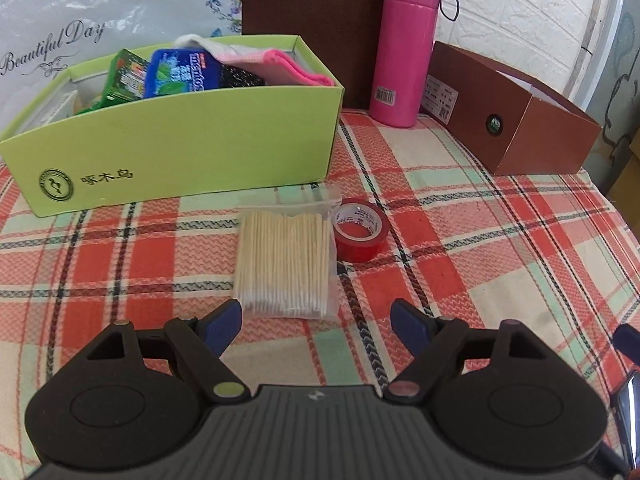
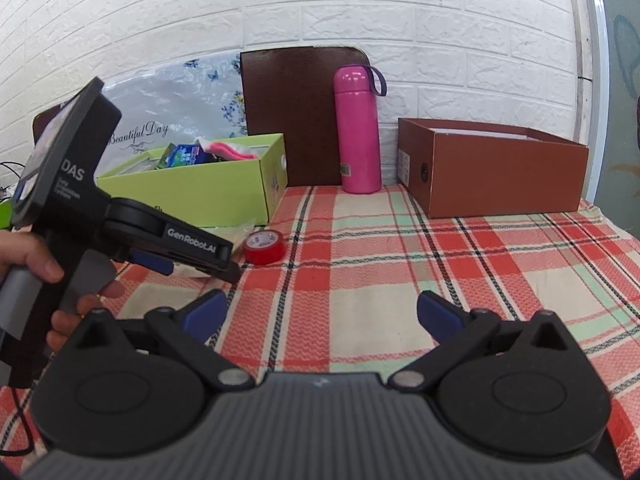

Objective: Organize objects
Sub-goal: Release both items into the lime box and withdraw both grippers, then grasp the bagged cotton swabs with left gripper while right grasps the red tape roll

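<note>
1. The left tongs [image 1: 316,316] hang spread wide and empty just short of the cotton swab packet [image 1: 285,264], which lies flat on the plaid cloth of the desk [image 1: 480,240], near the front of the green box [image 1: 180,152].
2. The right tongs [image 2: 320,314] are also spread apart and hold nothing, over bare cloth further right.
3. The packet is a thin clear plastic bag of wooden-stemmed swabs. I judge it very light, slick on the outside and loosely stiff. The sticks give it body along their length, but the film will crumple and slide.
4. Best hold, in my view: across the middle of the bundle, square to the sticks, so the blue pads [image 1: 224,326] squeeze wood rather than loose film. Pinching the empty flap at the far end would probably let the bag swing.
5. The red tape roll [image 1: 360,236] sits just right of the packet, almost touching it. It is a rigid ring with a glossy side and light weight, and a wide closing sweep might nudge it.
6. The green box is smooth card, already holding a mints pack, a green carton and soft pink cloth. The brown box [image 2: 496,168] on the far right is matte card, its inside hidden.
7. The pink bottle [image 2: 357,132] stands upright between the boxes, hard and smooth, with a cord loop.
8. The cloth is soft and woven, so the packet may drag on it slightly.
</note>
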`<move>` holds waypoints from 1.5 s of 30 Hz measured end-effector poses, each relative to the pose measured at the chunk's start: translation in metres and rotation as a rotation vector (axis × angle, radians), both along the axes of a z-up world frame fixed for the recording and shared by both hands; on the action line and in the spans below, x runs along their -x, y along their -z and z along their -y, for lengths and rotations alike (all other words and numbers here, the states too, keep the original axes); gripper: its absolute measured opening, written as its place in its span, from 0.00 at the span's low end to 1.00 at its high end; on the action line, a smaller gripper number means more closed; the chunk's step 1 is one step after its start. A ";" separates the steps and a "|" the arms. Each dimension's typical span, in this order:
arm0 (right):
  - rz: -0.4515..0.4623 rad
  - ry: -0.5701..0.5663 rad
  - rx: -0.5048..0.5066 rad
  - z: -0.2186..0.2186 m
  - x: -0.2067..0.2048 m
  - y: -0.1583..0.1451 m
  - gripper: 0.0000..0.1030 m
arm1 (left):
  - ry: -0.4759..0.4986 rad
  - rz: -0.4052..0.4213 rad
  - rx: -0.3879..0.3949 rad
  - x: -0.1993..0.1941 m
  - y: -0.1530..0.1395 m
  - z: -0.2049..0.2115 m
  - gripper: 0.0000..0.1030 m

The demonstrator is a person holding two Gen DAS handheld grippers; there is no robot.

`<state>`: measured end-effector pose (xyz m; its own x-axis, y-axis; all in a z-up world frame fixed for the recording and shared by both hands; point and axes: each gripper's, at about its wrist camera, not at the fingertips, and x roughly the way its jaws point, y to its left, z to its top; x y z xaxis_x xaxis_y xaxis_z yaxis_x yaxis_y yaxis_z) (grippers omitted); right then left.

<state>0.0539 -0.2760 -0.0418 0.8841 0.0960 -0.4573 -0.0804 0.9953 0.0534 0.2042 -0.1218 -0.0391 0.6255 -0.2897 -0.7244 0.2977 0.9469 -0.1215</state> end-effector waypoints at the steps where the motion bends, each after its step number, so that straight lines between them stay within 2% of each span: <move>1: -0.003 0.000 -0.002 0.000 -0.001 0.001 1.00 | 0.002 -0.003 -0.001 -0.003 0.002 0.002 0.82; 6: -0.019 -0.014 -0.004 -0.003 -0.010 0.006 1.00 | 0.006 0.008 -0.013 -0.015 0.007 0.007 0.82; 7: -0.022 -0.019 -0.002 -0.004 -0.011 0.007 1.00 | 0.009 0.012 -0.011 -0.016 0.008 0.007 0.77; 8: -0.026 -0.024 0.000 -0.005 -0.013 0.007 1.00 | 0.010 0.015 -0.010 -0.017 0.008 0.006 0.67; 9: -0.029 -0.030 0.001 -0.007 -0.015 0.008 1.00 | 0.013 0.019 -0.012 -0.018 0.009 0.005 0.62; 11: -0.033 -0.043 0.007 -0.009 -0.020 0.009 1.00 | 0.028 0.039 -0.032 -0.019 0.009 0.003 0.28; 13: -0.042 -0.050 0.013 -0.012 -0.025 0.010 1.00 | 0.035 0.029 -0.018 -0.020 0.008 -0.004 0.09; 16: -0.058 -0.068 0.015 -0.017 -0.036 0.012 1.00 | 0.032 0.009 0.003 -0.017 0.006 -0.021 0.06; 19: -0.081 -0.092 0.016 -0.024 -0.052 0.015 0.96 | 0.025 0.024 -0.033 -0.004 0.003 -0.038 0.06; 24: -0.138 -0.116 0.015 -0.036 -0.086 0.024 0.86 | -0.037 0.044 -0.021 0.005 -0.001 -0.060 0.09; 25: -0.143 -0.118 0.022 -0.040 -0.092 0.025 0.84 | -0.038 0.051 -0.019 0.004 -0.003 -0.060 0.15; 26: -0.148 -0.119 0.030 -0.043 -0.098 0.026 0.83 | -0.031 0.057 -0.015 0.002 -0.004 -0.060 0.26; 27: -0.153 -0.122 0.039 -0.046 -0.104 0.026 0.80 | -0.028 0.062 -0.012 -0.001 -0.006 -0.059 0.32; 29: -0.155 -0.132 0.053 -0.051 -0.114 0.027 0.76 | -0.028 0.084 -0.010 -0.006 -0.008 -0.056 0.57; 30: -0.157 -0.135 0.061 -0.053 -0.119 0.027 0.74 | -0.024 0.096 -0.010 -0.009 -0.008 -0.054 0.60; 33: -0.156 -0.149 0.079 -0.059 -0.132 0.028 0.72 | -0.001 0.102 -0.023 -0.019 -0.006 -0.047 0.62; 35: -0.167 -0.159 0.082 -0.062 -0.140 0.030 0.72 | 0.009 0.089 -0.034 -0.028 -0.001 -0.045 0.69; 40: -0.175 -0.177 0.110 -0.071 -0.159 0.037 0.68 | -0.011 0.056 -0.026 -0.047 0.011 -0.049 0.72; 43: -0.175 -0.195 0.117 -0.075 -0.167 0.040 0.64 | -0.001 0.079 -0.011 -0.048 0.012 -0.053 0.72; 45: -0.163 -0.212 0.128 -0.078 -0.168 0.041 0.58 | 0.003 0.076 0.009 -0.048 0.013 -0.057 0.65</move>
<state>0.2215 -0.1978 -0.0827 0.7644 0.2028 -0.6120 -0.2875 0.9569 -0.0420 0.2522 -0.0648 -0.0518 0.6777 -0.2976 -0.6725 0.3089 0.9451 -0.1069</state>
